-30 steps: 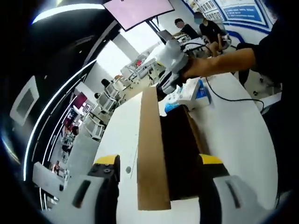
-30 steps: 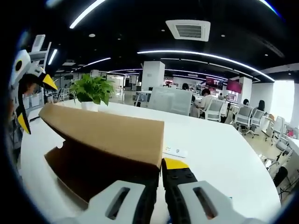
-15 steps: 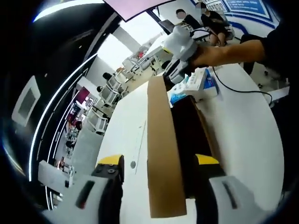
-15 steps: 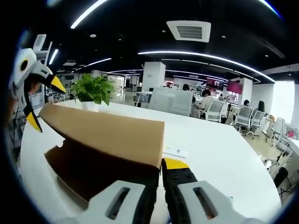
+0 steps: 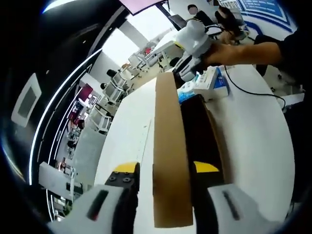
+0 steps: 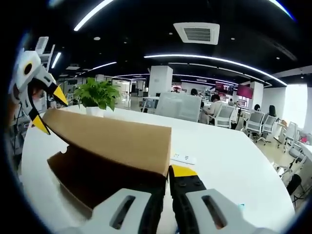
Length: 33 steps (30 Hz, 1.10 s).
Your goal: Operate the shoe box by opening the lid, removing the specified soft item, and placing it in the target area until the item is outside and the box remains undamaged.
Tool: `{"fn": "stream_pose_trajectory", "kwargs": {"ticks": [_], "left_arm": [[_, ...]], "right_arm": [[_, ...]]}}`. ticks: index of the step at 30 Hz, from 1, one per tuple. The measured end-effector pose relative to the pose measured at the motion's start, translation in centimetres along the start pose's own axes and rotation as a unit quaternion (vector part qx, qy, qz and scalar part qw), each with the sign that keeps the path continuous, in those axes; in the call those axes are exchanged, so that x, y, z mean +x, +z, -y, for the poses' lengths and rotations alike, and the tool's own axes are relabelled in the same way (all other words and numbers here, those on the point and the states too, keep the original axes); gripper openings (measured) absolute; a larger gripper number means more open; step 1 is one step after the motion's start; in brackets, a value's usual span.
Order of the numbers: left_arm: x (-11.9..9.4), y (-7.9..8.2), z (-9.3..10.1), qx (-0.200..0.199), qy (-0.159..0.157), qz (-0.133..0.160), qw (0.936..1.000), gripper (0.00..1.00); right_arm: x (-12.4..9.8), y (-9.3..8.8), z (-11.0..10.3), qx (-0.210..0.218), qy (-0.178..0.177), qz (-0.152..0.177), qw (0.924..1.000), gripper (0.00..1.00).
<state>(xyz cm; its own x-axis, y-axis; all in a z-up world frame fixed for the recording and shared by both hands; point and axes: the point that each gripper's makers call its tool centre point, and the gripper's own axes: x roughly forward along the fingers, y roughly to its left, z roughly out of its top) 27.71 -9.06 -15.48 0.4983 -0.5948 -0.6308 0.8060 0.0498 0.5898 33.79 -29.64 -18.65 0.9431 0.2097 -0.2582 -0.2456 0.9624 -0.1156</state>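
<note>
Between both grippers' jaws, raised lid (image 5: 169,161)

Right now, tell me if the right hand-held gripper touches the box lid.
Touching. Right gripper view: lid corner pinched in the right hand-held gripper, jaws shut.

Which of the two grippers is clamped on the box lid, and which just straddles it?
The right gripper is shut on the lid corner; the left gripper stands open around the lid's edge.
</note>
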Motion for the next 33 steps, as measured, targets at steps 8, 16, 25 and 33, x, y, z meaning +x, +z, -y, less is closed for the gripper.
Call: {"fn": "stream_pose_trajectory", "kwargs": {"ticks": [8, 16, 25, 33], "left_arm": [[0.2, -0.3, -0.2, -0.002, 0.003, -0.007, 1.0000, 0.31], [0.2, -0.4, -0.2, 0.007, 0.010, -0.015, 0.9998, 0.31], [0.4, -0.4, 0.0, 0.019, 0.013, -0.017, 0.9996, 0.31], [0.8, -0.5, 0.0, 0.024, 0.015, -0.017, 0.9994, 0.31]], "right_arm": [[-0.2, -0.1, -0.2, -0.001, 0.003, -0.002, 1.0000, 0.02], [-0.2, -0.4, -0.2, -0.003, 0.006, 0.000, 1.0000, 0.02], [-1.5, 0.1, -0.1, -0.105, 0.034, -0.001, 0.9939, 0.20], [-5.2, -0.3, -1.1, -0.295, 0.051, -0.043, 0.9531, 0.41]]}}
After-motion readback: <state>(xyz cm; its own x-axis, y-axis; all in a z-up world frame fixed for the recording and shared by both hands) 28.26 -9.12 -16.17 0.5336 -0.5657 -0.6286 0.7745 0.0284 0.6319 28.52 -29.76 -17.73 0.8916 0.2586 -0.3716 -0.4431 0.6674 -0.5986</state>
